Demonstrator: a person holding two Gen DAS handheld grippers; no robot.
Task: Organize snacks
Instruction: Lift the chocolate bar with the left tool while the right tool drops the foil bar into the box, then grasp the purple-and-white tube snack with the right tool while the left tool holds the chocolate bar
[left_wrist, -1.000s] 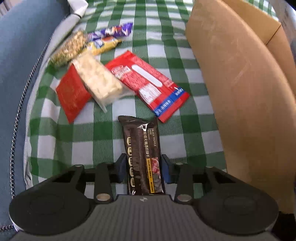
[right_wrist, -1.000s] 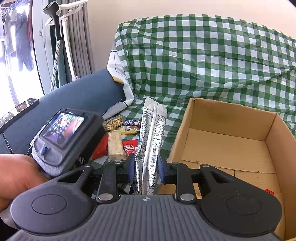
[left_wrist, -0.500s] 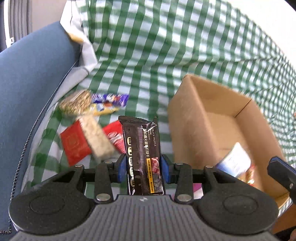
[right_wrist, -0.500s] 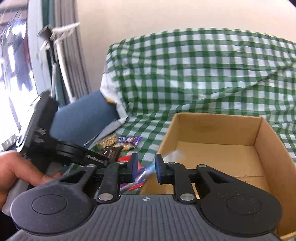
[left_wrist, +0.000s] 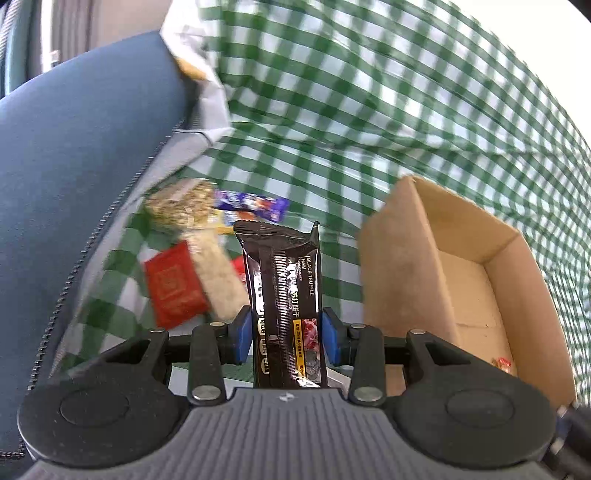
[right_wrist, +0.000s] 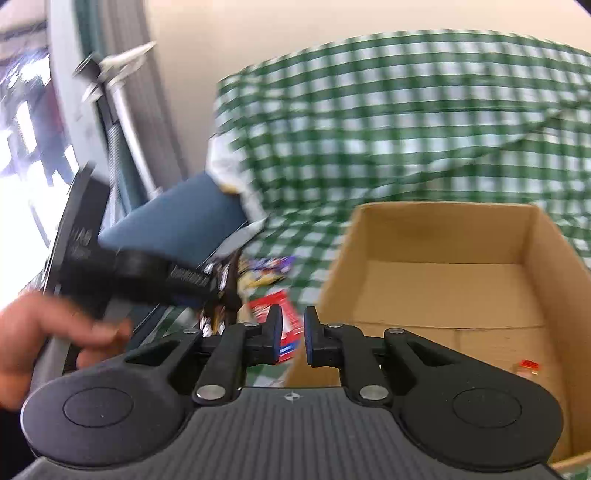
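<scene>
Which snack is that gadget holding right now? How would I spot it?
Start at the cardboard box on the green checked cloth. Just left of it, the left gripper pinches a black wrapper upright; the other snacks lie flat in a pile.

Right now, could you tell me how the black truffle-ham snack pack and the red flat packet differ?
The black truffle-ham snack pack is long, narrow and clamped upright in the left gripper; the red flat packet is squarish and lies on the green checked cloth. Neither is in the cardboard box yet.
</scene>
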